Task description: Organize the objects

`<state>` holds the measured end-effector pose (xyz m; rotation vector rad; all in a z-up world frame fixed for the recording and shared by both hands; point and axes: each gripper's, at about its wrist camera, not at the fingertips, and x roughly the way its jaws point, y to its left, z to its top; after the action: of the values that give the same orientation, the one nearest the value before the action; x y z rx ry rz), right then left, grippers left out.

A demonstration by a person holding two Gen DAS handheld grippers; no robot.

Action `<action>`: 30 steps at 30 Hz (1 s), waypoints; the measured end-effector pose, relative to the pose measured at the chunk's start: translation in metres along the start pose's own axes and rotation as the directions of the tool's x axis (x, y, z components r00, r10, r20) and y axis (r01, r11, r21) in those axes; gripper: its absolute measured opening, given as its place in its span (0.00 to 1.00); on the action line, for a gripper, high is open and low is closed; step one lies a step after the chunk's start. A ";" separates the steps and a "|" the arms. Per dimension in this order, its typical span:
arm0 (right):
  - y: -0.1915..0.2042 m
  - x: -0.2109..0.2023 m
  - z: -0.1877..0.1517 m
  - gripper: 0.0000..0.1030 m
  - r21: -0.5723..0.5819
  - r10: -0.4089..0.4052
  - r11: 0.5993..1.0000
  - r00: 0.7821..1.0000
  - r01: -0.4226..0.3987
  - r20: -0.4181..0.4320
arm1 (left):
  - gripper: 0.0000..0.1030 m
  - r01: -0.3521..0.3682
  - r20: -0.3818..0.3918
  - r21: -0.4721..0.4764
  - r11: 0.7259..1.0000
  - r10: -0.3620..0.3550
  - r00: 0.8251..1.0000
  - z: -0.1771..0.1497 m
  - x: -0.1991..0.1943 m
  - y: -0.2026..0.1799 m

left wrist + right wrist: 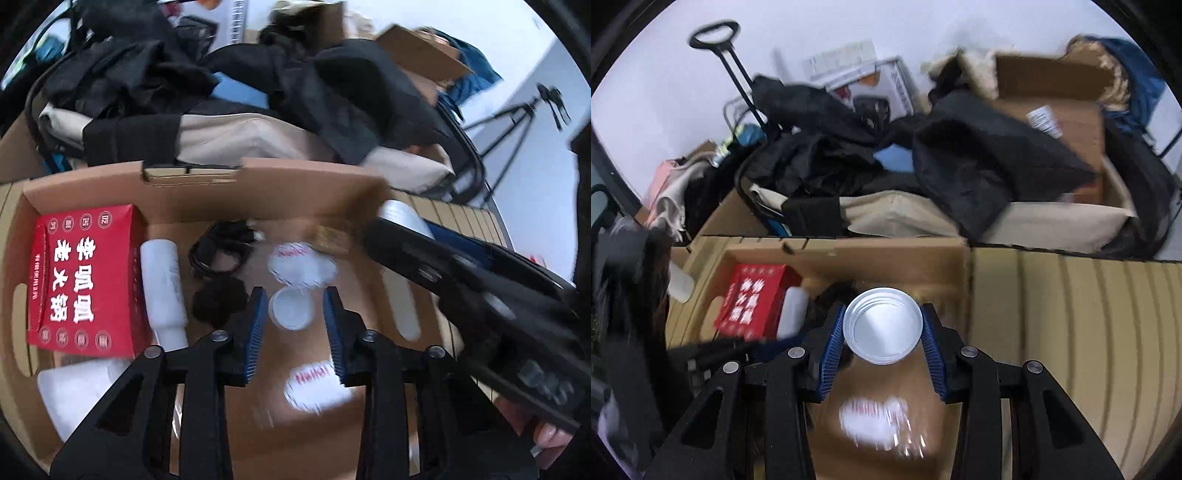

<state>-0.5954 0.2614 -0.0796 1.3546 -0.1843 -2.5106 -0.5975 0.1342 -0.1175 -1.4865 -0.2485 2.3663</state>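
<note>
An open cardboard box (207, 192) holds a red box with white characters (83, 280), a white bottle lying down (164, 291), a coiled black cable (221, 247), a black lump (219, 302), white packets (301, 262) and a small clear cup (291, 308). My left gripper (295, 328) is open above the cup, its blue pads on either side, apart from it. My right gripper (882, 328) is shut on a silver round can (882, 325) and holds it over the box (886, 254). The right gripper also shows in the left wrist view (480, 295), at the box's right side.
Behind the box stands a wagon piled with black clothes (979, 155), beige fabric (905, 218) and cardboard boxes (1063, 110). A slatted wooden table top (1089, 332) lies to the right. A tripod (517, 122) stands by the far wall.
</note>
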 end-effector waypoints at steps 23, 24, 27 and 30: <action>0.030 -0.129 -0.102 0.76 -0.100 -0.047 0.994 0.997 0.054 0.064 | 0.86 -0.340 0.277 0.113 0.934 0.299 0.913 -0.119 -0.198 0.024; 0.038 -0.146 -0.122 0.76 -0.116 -0.046 0.992 0.996 0.055 0.075 | 0.88 -0.345 0.291 0.109 0.932 0.302 0.908 -0.130 -0.209 0.021; 0.054 -0.179 -0.161 0.76 -0.129 -0.037 0.990 0.995 0.049 0.097 | 0.91 -0.353 0.322 0.103 0.930 0.305 0.897 -0.173 -0.243 0.014; 0.070 -0.208 -0.202 0.77 -0.133 -0.022 0.990 0.993 0.038 0.115 | 0.92 -0.355 0.314 0.097 0.930 0.310 0.898 -0.222 -0.264 0.010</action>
<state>-0.3063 0.2623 -0.0082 1.1727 -0.0162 -2.5748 -0.2949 0.0205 0.0037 -1.1785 0.1312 2.8074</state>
